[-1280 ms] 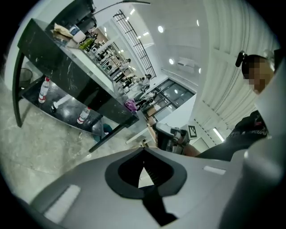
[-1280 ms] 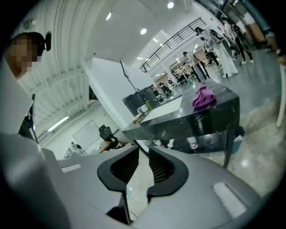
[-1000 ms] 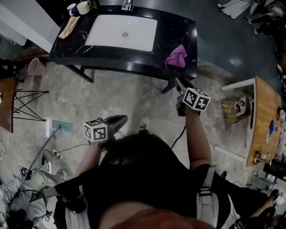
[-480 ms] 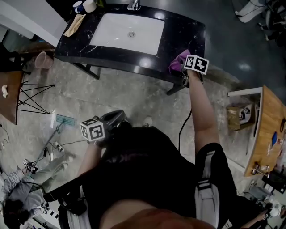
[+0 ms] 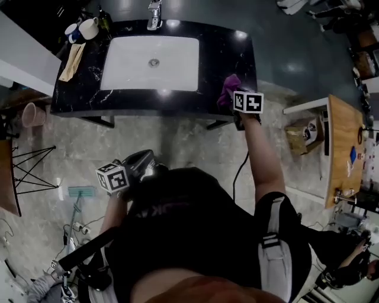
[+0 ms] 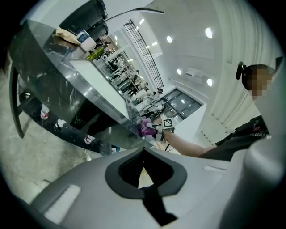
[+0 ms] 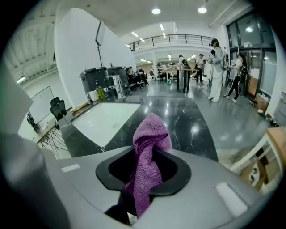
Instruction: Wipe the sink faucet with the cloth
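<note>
Two steps look left, carrying and wiping: in the head view the right gripper (image 5: pixel 234 106) meets the purple cloth (image 5: pixel 228 87) on the surface (image 5: pixel 237 53), with the faucet (image 5: pixel 154 13) well beyond it and untouched. In the left gripper view, the left gripper (image 6: pixel 143 162) is pressed together, empty. In the right gripper view, the jaws have just been closing and pinch the cloth.

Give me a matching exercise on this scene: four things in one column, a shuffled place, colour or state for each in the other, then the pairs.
1. cloth
2. faucet
3. mugs
4. left hand-held gripper

A. far left corner of the counter
B. shut, with nothing in it
C. purple
D. middle of the counter's far edge, behind the sink

Pairs: 1-C, 2-D, 3-A, 4-B
</note>
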A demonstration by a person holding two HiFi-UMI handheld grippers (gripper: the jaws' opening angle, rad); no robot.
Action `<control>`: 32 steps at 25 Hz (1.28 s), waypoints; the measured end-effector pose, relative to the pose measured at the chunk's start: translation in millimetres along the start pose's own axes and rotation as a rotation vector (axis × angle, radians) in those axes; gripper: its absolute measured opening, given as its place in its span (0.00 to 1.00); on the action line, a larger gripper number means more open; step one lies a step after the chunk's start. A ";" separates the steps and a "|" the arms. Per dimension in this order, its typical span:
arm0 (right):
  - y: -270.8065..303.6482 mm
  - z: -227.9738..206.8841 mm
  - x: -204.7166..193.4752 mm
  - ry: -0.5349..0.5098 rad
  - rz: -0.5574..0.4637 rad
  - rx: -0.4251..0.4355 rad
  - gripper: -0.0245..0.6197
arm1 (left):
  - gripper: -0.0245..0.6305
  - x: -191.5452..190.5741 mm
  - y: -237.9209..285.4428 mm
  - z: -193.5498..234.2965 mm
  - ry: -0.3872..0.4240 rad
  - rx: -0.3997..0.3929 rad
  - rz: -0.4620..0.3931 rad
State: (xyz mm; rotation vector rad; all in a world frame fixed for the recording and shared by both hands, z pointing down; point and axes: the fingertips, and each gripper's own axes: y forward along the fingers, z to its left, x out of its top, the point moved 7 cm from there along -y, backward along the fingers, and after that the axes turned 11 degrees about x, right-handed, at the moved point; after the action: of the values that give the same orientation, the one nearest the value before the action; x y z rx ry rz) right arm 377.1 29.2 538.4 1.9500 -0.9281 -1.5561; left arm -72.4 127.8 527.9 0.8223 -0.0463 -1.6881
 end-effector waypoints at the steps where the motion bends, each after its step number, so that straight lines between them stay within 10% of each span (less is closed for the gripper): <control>1: -8.6 10.2 10.8 -0.038 -0.044 0.014 0.22 | 0.04 13.9 3.1 5.9 0.017 -0.017 0.013; 6: -38.0 90.0 79.4 -0.213 -0.260 0.228 0.22 | 0.04 67.1 4.7 36.2 0.037 -0.082 0.036; 11: -6.4 163.0 157.9 -0.411 -0.271 0.397 0.22 | 0.04 91.1 -8.9 67.2 -0.008 -0.055 0.009; 23: 144.3 195.4 361.0 -0.826 -0.072 0.556 0.22 | 0.04 123.3 -15.0 83.0 -0.215 0.162 -0.329; 32: 255.3 143.2 448.3 -0.787 0.018 0.472 0.22 | 0.04 116.6 1.4 71.7 -0.320 0.330 -0.408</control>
State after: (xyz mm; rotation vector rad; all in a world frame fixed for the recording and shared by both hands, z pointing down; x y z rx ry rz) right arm 240.5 -469.1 398.0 1.5594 -1.7450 -2.3081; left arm -115.8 -2.0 525.2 0.8319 -0.4100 -2.2266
